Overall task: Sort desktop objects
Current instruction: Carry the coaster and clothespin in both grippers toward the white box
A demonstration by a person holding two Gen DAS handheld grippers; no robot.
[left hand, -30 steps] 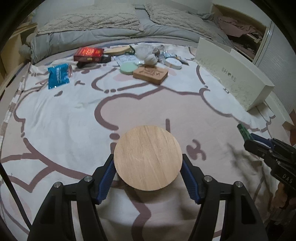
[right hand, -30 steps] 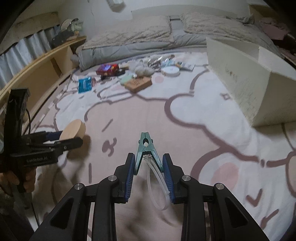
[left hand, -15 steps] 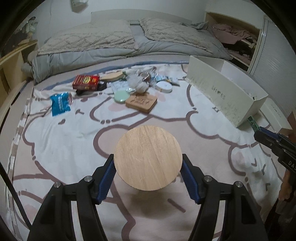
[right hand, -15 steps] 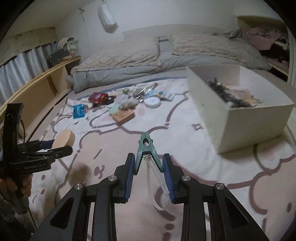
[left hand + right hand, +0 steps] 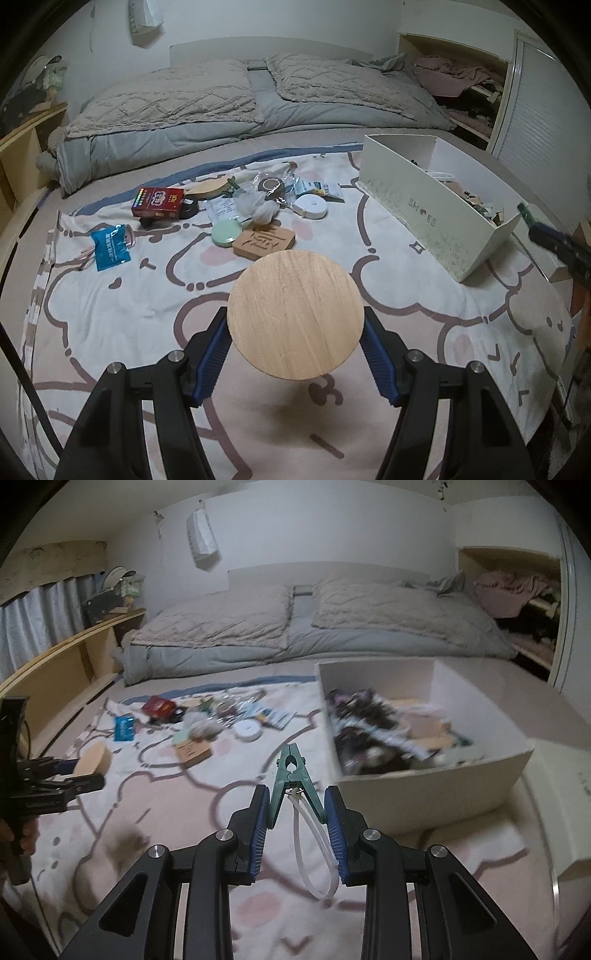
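Holding a round wooden disc (image 5: 295, 314) flat between my left gripper's (image 5: 295, 343) blue ribbed pads, clamped on its two side edges, pale grain showing, up off the patterned blanket (image 5: 110, 314). My right gripper (image 5: 297, 827) is pinched narrow on a green plastic clothespin (image 5: 293, 771), tip pointing away, with a clear looped strap (image 5: 314, 853) dangling from it. Far right sits the open white box (image 5: 424, 786), cardboard-like walls, already heaped with dark and pale bits too blurred to name. Far across the blanket lies the unsorted pile: a red box (image 5: 158, 202), blue packet (image 5: 110, 249), mint round pad (image 5: 226, 232), carved wooden block (image 5: 264, 242), white round case (image 5: 312, 206).
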